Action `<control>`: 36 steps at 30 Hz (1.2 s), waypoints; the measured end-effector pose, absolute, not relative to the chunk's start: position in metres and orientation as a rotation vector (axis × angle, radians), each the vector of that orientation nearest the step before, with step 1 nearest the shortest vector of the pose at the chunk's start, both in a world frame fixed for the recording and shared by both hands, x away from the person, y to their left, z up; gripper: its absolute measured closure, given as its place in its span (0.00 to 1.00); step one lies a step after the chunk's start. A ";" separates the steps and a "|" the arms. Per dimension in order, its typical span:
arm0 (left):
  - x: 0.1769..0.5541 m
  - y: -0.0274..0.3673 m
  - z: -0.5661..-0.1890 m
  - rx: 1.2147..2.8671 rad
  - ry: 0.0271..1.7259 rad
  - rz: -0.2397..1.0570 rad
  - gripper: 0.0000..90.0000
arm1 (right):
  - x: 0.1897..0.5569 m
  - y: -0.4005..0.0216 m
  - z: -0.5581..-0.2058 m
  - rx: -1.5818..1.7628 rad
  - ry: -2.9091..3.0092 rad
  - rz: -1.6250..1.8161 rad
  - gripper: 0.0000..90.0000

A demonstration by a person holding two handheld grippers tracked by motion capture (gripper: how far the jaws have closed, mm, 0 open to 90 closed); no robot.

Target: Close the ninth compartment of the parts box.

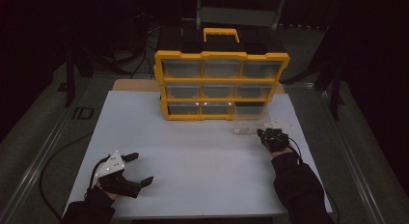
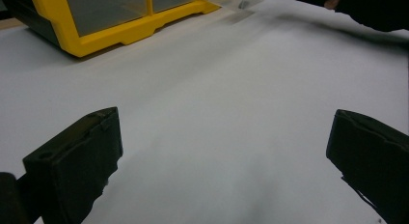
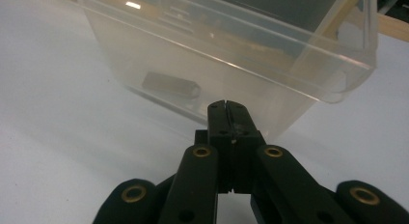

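with my right gripper [image 3: 226, 108] fingers pinching the clear drawer [image 3: 231, 50] front lip, i'd draw it back level along the table [image 1: 202, 166] while my left gripper [image 1: 137, 170] rests spread.

Dim room, dark surroundings, grey floor [image 1: 34, 132] around a white-topped table [image 1: 193, 161], perhaps shelving behind.

High view overhead facing forward, gripper views low, close, sharing yellow organizer [image 1: 221, 84]

organizer [image 1: 222, 84]: yellow, on table | white sheet [image 1: 193, 156]: beneath
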State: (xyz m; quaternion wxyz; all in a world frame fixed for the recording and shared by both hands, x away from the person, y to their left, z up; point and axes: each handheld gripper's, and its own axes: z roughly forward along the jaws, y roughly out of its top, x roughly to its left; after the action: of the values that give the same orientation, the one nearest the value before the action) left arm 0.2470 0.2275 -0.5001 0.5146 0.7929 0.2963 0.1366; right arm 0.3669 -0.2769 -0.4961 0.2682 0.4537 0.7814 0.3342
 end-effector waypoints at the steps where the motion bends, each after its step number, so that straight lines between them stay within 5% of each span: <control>1: 0.247 0.228 -0.500 1.907 0.712 0.328 0.00 | 0.367 -0.277 -0.496 1.218 2.108 0.901 1.00; 36: 0.247 0.227 -0.500 1.907 0.711 0.333 0.00 | 0.385 -0.271 -0.494 1.254 2.095 0.916 1.00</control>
State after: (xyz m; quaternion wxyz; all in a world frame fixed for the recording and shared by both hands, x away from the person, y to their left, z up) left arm 0.2466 0.2274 -0.4998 0.5141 0.7932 0.2956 0.1386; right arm 0.3848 -0.2713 -0.4944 0.2636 0.4637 0.7750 0.3389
